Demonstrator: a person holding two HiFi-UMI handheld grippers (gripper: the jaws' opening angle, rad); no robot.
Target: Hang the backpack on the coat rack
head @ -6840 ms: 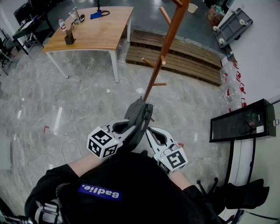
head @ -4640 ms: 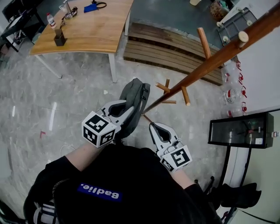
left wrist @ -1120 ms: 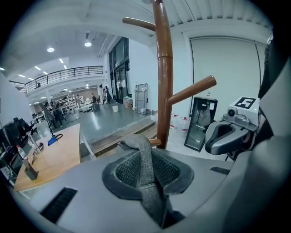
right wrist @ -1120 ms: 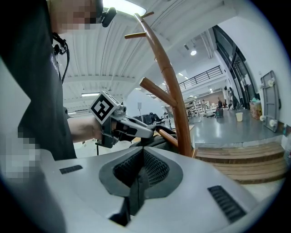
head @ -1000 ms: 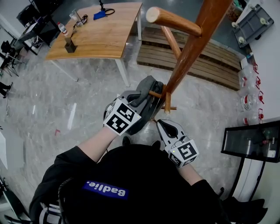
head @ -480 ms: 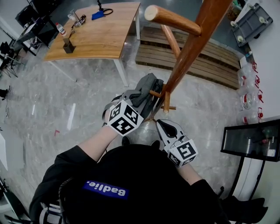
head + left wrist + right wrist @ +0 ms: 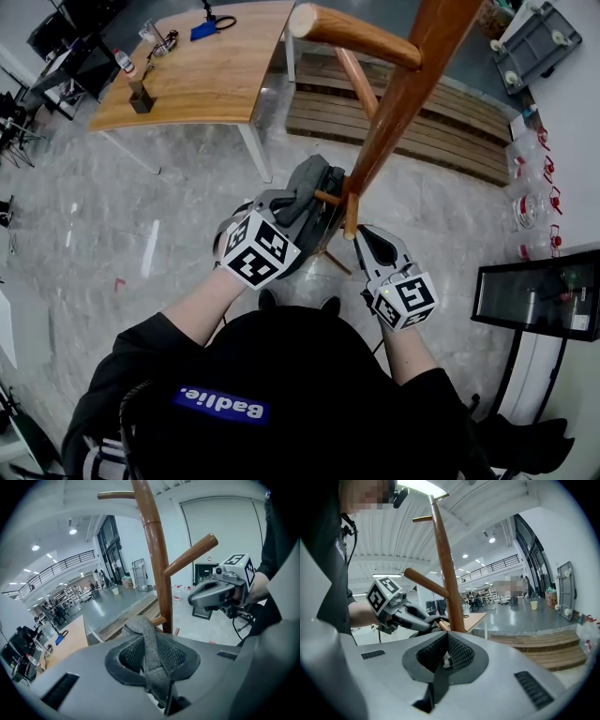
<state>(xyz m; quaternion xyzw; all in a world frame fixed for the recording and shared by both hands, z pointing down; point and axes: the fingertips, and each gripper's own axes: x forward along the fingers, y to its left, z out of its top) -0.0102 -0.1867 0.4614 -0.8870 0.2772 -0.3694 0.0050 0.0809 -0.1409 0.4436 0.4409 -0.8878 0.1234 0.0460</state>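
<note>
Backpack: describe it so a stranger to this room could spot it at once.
Find the tall brown wooden coat rack on the grey marble floor. By its lower pegs is the backpack, its strap clamped in the left hand-held gripper. It is the only soft grey fabric thing there.

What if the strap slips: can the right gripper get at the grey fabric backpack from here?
Probably yes: the right gripper sits just across the brown wooden coat rack pole from the grey fabric backpack; only a short lower peg stands between.

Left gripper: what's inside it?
A grey backpack strap, pinched inside the left gripper. The strap's lower end is covered by the gripper's body.
</note>
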